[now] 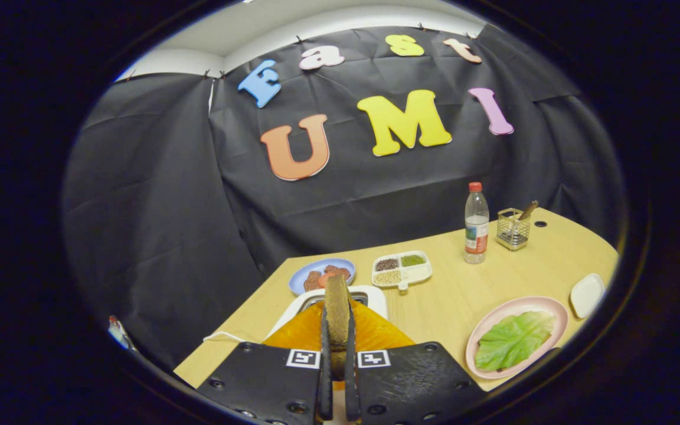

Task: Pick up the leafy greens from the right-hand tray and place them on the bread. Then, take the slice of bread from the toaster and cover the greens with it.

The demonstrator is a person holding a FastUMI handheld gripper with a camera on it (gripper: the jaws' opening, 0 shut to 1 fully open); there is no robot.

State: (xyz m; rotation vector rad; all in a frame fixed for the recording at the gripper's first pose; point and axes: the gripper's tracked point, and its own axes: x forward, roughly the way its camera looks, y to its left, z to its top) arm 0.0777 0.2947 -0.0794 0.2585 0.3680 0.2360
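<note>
My gripper (pixel 337 339) is shut on a slice of brown bread (pixel 336 307), which stands upright and edge-on between the two fingers. Directly below and behind the slice is the toaster (pixel 369 298), white on top with an orange body (pixel 375 333); the slice's lower end is hidden by the fingers. To the right of the fingers, a large green leaf (pixel 514 339) lies flat on a pink plate (pixel 555 307). Whether bread lies under the leaf cannot be told.
Beyond the toaster on the wooden table (pixel 452 295) are a blue plate of reddish-brown food (pixel 322 276) and a white divided tray of grains (pixel 402 268). Farther right stand a water bottle (pixel 476 224), a wire basket (pixel 513 229) and a small white dish (pixel 587 295).
</note>
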